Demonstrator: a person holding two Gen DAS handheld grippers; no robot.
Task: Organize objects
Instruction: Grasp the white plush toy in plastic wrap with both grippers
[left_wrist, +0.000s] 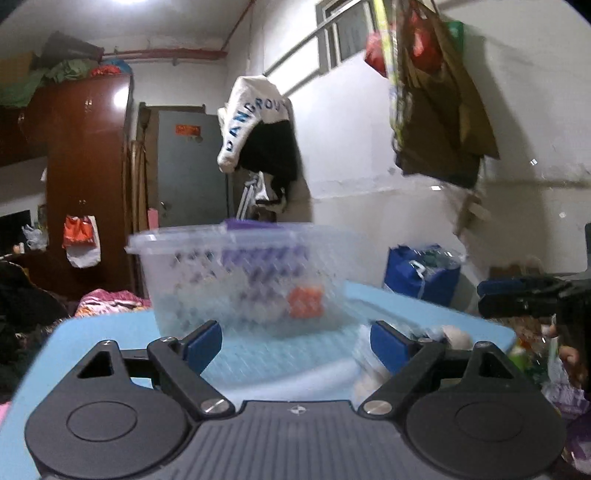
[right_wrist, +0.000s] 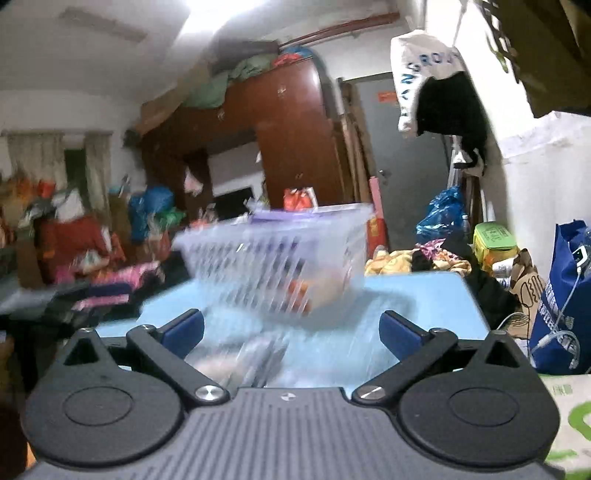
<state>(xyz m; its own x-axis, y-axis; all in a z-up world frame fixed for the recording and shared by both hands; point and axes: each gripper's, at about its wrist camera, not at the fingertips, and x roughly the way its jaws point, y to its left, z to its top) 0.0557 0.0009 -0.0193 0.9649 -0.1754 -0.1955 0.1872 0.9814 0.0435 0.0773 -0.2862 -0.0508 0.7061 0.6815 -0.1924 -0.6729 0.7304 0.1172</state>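
A clear plastic basket (left_wrist: 240, 280) stands on the light blue table (left_wrist: 92, 339), with purple items and an orange object (left_wrist: 306, 302) inside it. My left gripper (left_wrist: 295, 343) is open just short of the basket, with nothing between its blue pads. A blurred whitish object (left_wrist: 456, 336) lies by its right finger. In the right wrist view the same basket (right_wrist: 277, 258) is motion-blurred. My right gripper (right_wrist: 291, 332) is wide open in front of the basket and holds nothing. A blurred greyish object (right_wrist: 251, 358) lies on the table (right_wrist: 424, 295) near its left finger.
The right gripper's black body (left_wrist: 524, 297) and a hand (left_wrist: 570, 356) show at the table's right edge. A blue bag (right_wrist: 565, 295) stands to the right, clothes piles (right_wrist: 92, 258) lie to the left. A brown wardrobe (left_wrist: 88, 166) and hanging bags (left_wrist: 436, 103) line the walls.
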